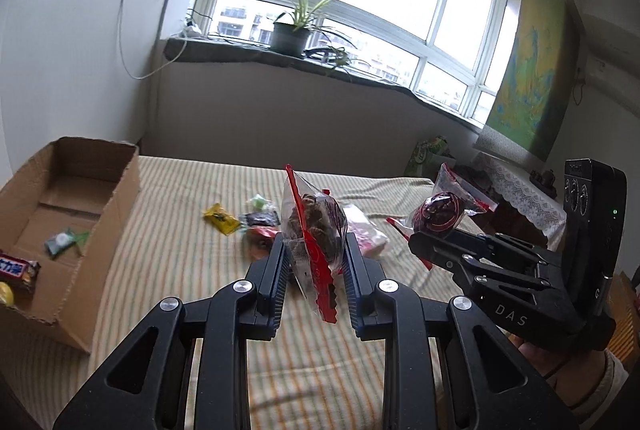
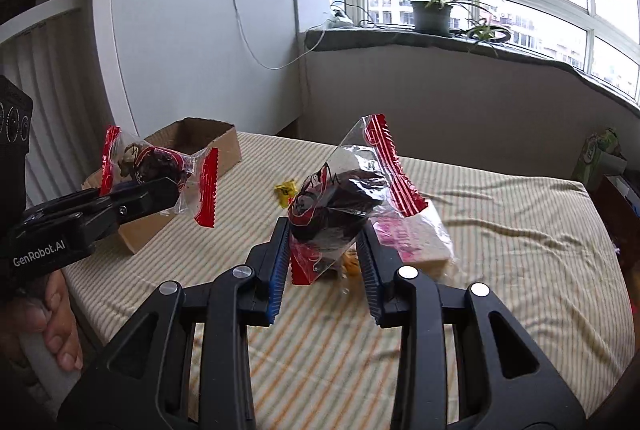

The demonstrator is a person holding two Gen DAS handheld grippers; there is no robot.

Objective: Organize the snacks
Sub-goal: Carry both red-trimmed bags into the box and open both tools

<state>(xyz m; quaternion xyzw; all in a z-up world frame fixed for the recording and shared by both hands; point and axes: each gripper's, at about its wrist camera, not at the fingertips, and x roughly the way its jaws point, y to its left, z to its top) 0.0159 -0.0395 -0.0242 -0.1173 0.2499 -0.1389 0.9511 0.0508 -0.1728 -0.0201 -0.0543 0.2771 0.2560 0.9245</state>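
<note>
My left gripper (image 1: 314, 254) is shut on a clear packet with red ends holding a dark snack (image 1: 314, 226), held above the striped bed. It also shows in the right wrist view (image 2: 154, 166), gripper at the left (image 2: 160, 192). My right gripper (image 2: 324, 250) is shut on a like dark snack packet (image 2: 340, 198); in the left wrist view it (image 1: 420, 244) holds that packet (image 1: 440, 212) at the right. A cardboard box (image 1: 120, 190) stands at the left, with a Snickers bar (image 1: 16, 268) and a green candy (image 1: 62, 240) inside.
Loose snacks lie mid-bed: a yellow packet (image 1: 220, 216), a dark packet (image 1: 260, 219), a green-white candy (image 1: 260, 202), a pink-white packet (image 2: 416, 234). The striped bed cover (image 2: 500, 230) reaches the window wall. A green bag (image 2: 600, 150) stands at the far right.
</note>
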